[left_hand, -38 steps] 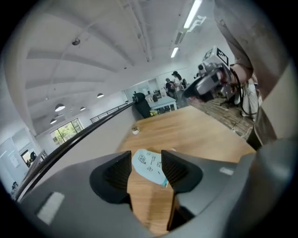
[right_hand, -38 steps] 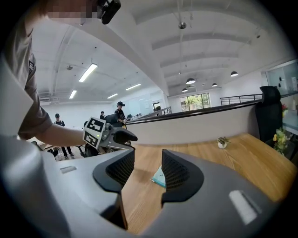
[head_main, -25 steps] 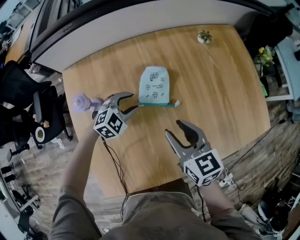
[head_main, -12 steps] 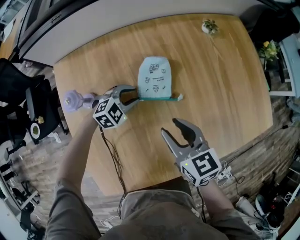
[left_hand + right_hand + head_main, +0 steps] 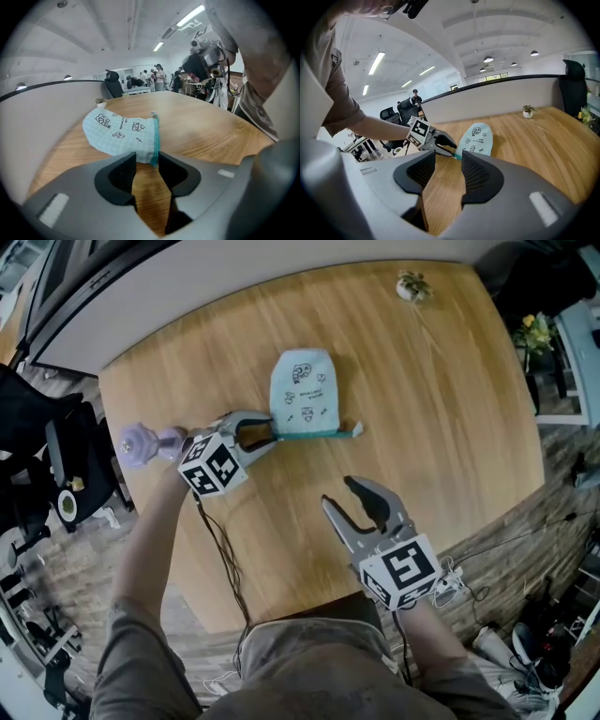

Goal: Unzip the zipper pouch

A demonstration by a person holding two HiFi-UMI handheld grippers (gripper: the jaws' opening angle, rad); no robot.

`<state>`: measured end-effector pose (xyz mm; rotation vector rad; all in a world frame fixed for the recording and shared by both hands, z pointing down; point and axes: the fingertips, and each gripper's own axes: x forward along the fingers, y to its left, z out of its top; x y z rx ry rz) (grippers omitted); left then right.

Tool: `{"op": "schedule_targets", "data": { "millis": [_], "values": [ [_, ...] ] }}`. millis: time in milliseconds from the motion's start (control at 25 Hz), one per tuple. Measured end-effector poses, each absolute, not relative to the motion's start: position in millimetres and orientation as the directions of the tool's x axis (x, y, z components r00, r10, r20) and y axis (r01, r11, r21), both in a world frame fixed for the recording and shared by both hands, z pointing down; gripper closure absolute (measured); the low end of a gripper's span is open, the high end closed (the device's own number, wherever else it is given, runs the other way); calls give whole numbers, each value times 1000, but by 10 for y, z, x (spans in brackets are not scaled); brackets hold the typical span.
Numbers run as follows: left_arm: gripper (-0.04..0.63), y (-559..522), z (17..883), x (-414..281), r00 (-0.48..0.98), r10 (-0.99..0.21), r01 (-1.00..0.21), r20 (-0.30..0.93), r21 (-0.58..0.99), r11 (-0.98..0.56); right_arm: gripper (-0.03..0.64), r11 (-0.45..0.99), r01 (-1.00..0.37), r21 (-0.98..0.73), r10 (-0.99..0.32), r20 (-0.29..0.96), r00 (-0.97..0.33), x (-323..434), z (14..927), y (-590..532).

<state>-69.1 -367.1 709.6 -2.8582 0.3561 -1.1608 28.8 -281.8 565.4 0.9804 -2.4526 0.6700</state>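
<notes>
The zipper pouch (image 5: 303, 395), pale blue with small drawings, lies flat on the wooden table (image 5: 441, 409), its teal zipper edge (image 5: 314, 435) towards me. My left gripper (image 5: 273, 433) has just been closing its jaws, and the pouch's left zipper corner (image 5: 149, 158) is pinched between the tips. The zipper's pull end (image 5: 356, 429) sticks out at the right, untouched. My right gripper (image 5: 339, 493) hovers open over bare table, nearer me and apart from the pouch (image 5: 474, 138), with nothing between its jaws (image 5: 448, 159).
A purple object (image 5: 141, 442) sits by the table's left edge behind the left gripper. A small potted plant (image 5: 410, 285) stands at the far edge. A curved partition (image 5: 187, 287) borders the table's far side. Office chairs (image 5: 56, 456) stand left.
My left gripper moved in to the pouch's left zipper corner and its jaws narrowed from wide open onto it. The right gripper has stayed open, roughly in place.
</notes>
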Motion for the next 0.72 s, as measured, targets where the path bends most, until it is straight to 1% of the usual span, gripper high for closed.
{"op": "schedule_targets", "data": {
  "millis": [240,320,440,520,600,720],
  "values": [
    [478,-3671,7117,-626,709,-190,-186,679,-80,-979,431,629,-723,-285,-511,549,-661,312,5719,-2789],
    [517,-3652,7137,-581,705,-185,-168,685,-91,-981,431,623,-725,-294,-509,551,-661,324,5739,-2779],
    [534,-3661,7152,-530,703,-183,-179,688,-78,-981,431,619,-727,-297,-509,553,-659,329,5759,-2766],
    [543,-3687,7122,-512,707,-173,-220,685,-18,-975,431,618,-728,-296,-511,553,-658,337,5755,-2768],
    [549,-3708,7037,-500,727,-163,-285,667,78,-955,431,616,-731,-293,-516,551,-656,356,5732,-2775],
    [554,-3682,6837,-489,781,-178,-381,599,231,-895,431,612,-736,-289,-532,539,-653,400,5655,-2782]
  ]
}}
